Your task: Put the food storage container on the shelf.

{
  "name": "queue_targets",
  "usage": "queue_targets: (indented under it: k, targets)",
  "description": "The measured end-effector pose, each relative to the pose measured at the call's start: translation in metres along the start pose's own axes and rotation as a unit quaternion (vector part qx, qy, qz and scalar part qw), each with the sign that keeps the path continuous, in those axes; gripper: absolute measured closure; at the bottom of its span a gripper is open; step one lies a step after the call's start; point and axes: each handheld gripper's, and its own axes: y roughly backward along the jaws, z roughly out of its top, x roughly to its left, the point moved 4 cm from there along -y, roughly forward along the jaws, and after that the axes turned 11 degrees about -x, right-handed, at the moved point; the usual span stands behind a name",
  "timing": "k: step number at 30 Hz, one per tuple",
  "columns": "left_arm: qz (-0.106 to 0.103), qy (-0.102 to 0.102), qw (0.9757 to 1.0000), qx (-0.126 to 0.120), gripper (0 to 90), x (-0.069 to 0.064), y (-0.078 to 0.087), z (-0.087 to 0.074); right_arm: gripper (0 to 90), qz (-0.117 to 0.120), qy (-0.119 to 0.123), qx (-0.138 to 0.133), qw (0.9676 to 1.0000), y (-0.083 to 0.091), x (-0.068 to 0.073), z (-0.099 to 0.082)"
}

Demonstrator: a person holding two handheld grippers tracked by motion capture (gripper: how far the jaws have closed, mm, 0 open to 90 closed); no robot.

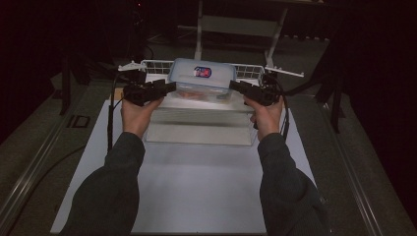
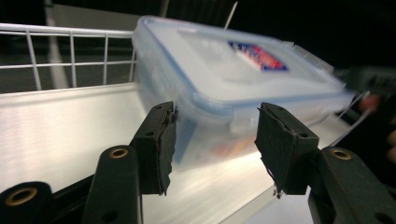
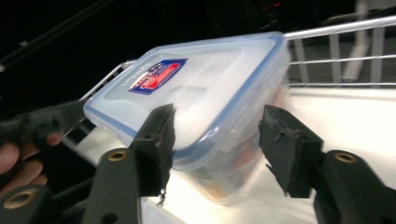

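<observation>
White sheet (image 1: 196,187): covers near desk. Metal tray (image 1: 196,125): beyond it, wire rack (image 1: 155,65) behind. Left claw (image 1: 169,87), right claw (image 1: 235,86): jaws parted at either end of lidded plastic box (image 1: 202,76); actual contact unclear.

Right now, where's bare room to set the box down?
Bare: the white sheet between the sleeves, and the shiny tray floor nearer the person. Crowded: the far end, where the lidded box sits between both hand-held grippers by the wire rack.

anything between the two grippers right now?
Yes: the lidded clear container sits between the left gripper and right gripper, clearest in the high view.
</observation>
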Motion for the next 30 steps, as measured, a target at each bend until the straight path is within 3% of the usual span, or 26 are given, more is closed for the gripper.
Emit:
queue_targets:
  k: [4,8,10,11,15,16,18,21,25,30]
  targets:
    - [0.002,-0.020,0.9998,0.007,46.3,0.000,0.005,-0.002,43.8,-0.012,0.023,-0.002,0.9997,0.007,0.001,0.003]
    - [0.001,-0.043,0.9990,0.008,46.5,-0.003,0.016,0.002,43.5,-0.012,0.078,0.004,0.9969,0.021,0.010,0.004]
    - [-0.003,-0.053,0.9986,0.005,46.5,-0.006,0.023,0.004,43.7,-0.009,0.091,0.007,0.9957,0.025,0.012,0.005]
    - [-0.008,-0.059,0.9982,0.006,46.4,-0.008,0.028,0.006,43.7,-0.005,0.117,0.014,0.9930,0.032,0.018,0.004]
    - [-0.023,-0.078,0.9966,0.001,46.1,-0.015,0.045,0.009,43.4,0.014,0.174,0.047,0.9834,0.044,0.034,-0.001]
    - [-0.025,-0.083,0.9962,0.001,45.5,-0.016,0.049,0.009,43.3,0.026,0.200,0.067,0.9772,0.049,0.041,-0.006]
    - [-0.028,-0.095,0.9951,0.000,44.8,-0.021,0.058,0.008,42.8,0.034,0.224,0.085,0.9702,0.056,0.051,-0.012]
    - [-0.033,-0.095,0.9949,-0.001,43.4,-0.027,0.073,0.001,41.7,0.050,0.237,0.096,0.9655,0.065,0.062,-0.019]
    - [-0.035,-0.106,0.9938,-0.004,41.8,-0.032,0.094,-0.017,39.4,0.064,0.250,0.093,0.9618,0.083,0.068,-0.031]
    - [-0.023,-0.120,0.9925,0.007,40.6,-0.029,0.118,-0.041,37.5,0.047,0.290,0.099,0.9509,0.103,0.067,-0.054]
